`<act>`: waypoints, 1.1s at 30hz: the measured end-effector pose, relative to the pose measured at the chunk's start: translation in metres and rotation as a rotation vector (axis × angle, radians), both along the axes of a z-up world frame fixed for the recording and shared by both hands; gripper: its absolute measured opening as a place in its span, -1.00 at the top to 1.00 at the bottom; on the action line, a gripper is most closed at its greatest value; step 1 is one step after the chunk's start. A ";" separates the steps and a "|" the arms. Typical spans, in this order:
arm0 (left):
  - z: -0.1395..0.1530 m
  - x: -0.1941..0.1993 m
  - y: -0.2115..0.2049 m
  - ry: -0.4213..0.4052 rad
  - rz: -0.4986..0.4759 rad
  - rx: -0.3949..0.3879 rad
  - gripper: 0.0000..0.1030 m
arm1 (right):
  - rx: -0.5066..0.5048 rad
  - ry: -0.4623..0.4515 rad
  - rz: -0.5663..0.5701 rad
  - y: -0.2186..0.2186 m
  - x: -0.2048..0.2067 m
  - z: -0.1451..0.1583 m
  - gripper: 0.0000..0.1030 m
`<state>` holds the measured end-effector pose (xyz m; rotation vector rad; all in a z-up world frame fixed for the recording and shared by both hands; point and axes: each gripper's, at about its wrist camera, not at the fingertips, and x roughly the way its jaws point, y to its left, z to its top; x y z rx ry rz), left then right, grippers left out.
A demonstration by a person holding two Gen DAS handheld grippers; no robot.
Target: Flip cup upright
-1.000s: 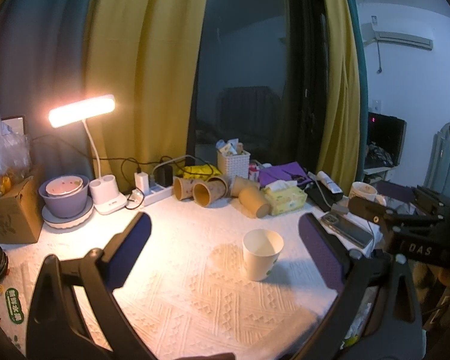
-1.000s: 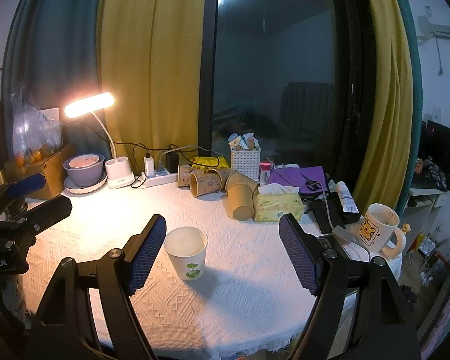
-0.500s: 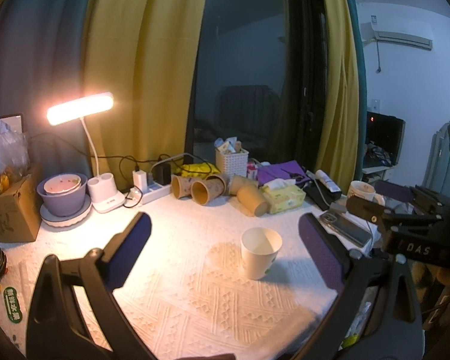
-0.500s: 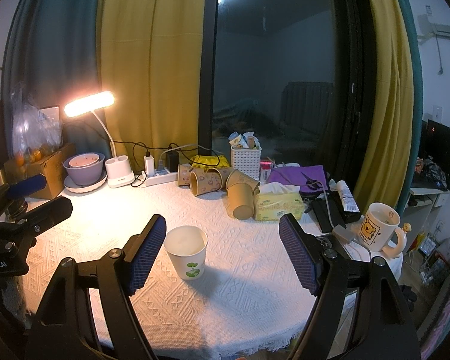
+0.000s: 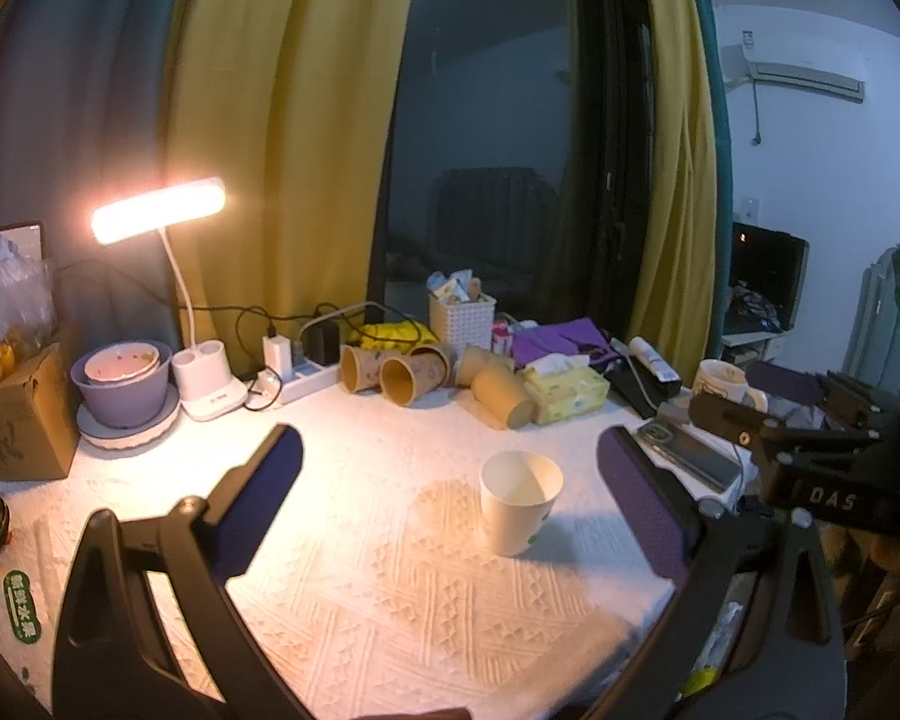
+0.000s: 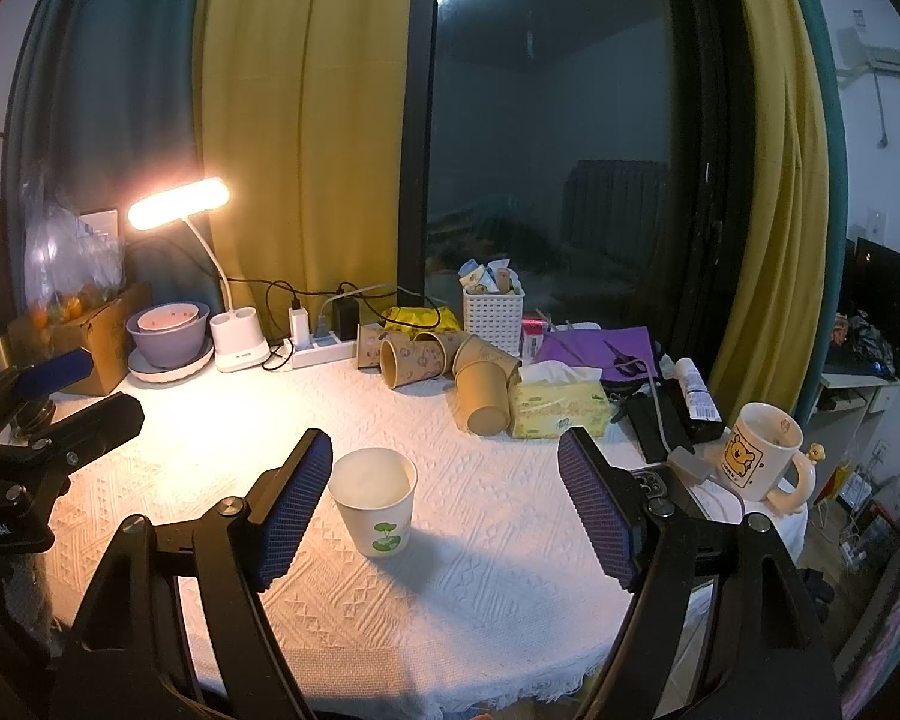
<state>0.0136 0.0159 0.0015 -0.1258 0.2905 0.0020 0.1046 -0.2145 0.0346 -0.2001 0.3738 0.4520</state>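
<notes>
2 grippers hang spread wide and grip nothing, which I judge fits a finished flip: left gripper [image 5: 450,477] has the white paper cup [image 5: 519,510] at 3 o'clock between its pads (mouth up on the tablecloth [image 5: 360,570]), right gripper [image 6: 447,504] has it at 9 o'clock, untouched.

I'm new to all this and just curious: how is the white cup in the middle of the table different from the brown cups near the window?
The white cup stands upright with its mouth up; the brown cups lie tipped on their sides. The white cup stands alone on the cloth, while the brown cups are huddled together beside the tissue pack. The white cup bears a small green print; the brown ones are tan. All look like paper cups.
</notes>
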 end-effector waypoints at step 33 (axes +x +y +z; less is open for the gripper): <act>0.000 0.002 0.004 0.005 -0.002 -0.007 -0.93 | -0.003 0.006 0.002 0.003 -0.004 -0.005 -0.56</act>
